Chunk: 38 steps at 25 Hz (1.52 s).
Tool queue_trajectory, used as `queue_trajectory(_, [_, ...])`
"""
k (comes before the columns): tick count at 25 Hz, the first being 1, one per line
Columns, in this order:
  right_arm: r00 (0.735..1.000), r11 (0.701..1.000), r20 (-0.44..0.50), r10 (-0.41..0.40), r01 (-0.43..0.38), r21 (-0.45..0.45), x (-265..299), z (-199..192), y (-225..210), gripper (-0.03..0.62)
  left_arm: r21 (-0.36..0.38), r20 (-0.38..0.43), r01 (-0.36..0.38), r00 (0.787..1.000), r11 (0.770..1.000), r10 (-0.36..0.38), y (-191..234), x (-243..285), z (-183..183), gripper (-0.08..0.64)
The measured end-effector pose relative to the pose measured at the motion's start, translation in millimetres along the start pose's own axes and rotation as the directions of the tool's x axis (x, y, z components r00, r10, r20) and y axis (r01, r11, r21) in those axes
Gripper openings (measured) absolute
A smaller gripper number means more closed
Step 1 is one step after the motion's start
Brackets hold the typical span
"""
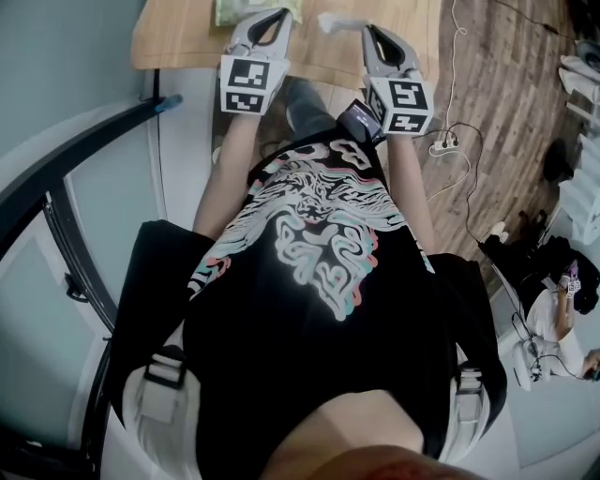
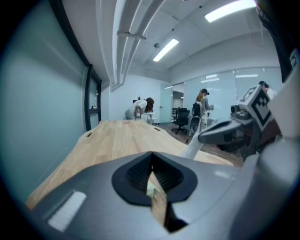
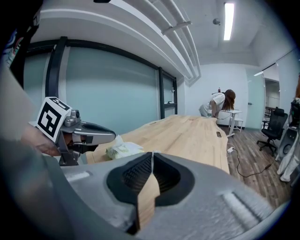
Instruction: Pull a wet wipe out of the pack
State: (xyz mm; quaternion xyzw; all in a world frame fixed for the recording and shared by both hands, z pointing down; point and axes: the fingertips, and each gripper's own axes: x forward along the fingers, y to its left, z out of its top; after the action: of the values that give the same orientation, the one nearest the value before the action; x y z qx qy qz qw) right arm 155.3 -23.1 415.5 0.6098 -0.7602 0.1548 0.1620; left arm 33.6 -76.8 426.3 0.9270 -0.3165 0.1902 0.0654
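A greenish wipe pack (image 1: 232,9) lies on the wooden table (image 1: 178,42) near its front edge. My left gripper (image 1: 278,16) is shut at the pack's right edge. In the left gripper view a pale green bit (image 2: 151,190) shows between its closed jaws (image 2: 151,157). The right gripper view shows the pack (image 3: 123,150) crumpled beside the left gripper's tip (image 3: 112,136). My right gripper (image 1: 367,31) is shut, with a white wet wipe (image 1: 336,21) at its tip. From the left gripper view the wipe (image 2: 191,149) hangs down from the right gripper (image 2: 202,137) toward the table.
The table runs long and bare away from me. People stand at its far end (image 2: 140,108), next to an office chair (image 2: 180,123). A power strip (image 1: 442,146) and cables lie on the wood floor to the right. A glass wall runs along the left.
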Motion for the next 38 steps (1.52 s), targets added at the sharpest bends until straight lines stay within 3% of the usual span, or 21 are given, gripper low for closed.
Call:
queue_trajectory(14, [0.999,0.999,-0.028,0.031,-0.030,0.039,1,-14,4,0.046,0.004,-0.004,-0.012,1.000,1.000,0.012,-4,0,-2,-0.012])
queue_trajectory(18, [0.999,0.999,-0.021,0.033,-0.033,0.023,0,-11,4,0.040,0.006,-0.001,-0.021,1.000,1.000,0.021,-2,-2,-1,-0.012])
queue_trajectory(20, [1.000,1.000,-0.016,0.024,-0.024,0.005,-1,-9,4,0.000,0.005,0.001,-0.025,1.000,1.000,0.025,-1,-3,0,-0.012])
queue_trajectory(28, [0.999,0.999,0.041,0.035,-0.034,-0.031,-8,4,10,0.000,0.019,0.015,-0.033,0.999,0.999,0.033,1,-12,7,-0.012])
queue_trajectory(38, [0.987,0.997,0.156,-0.042,0.052,-0.057,-43,31,-5,-0.001,0.067,0.076,-0.045,0.996,0.997,0.040,-10,-35,37,-0.012])
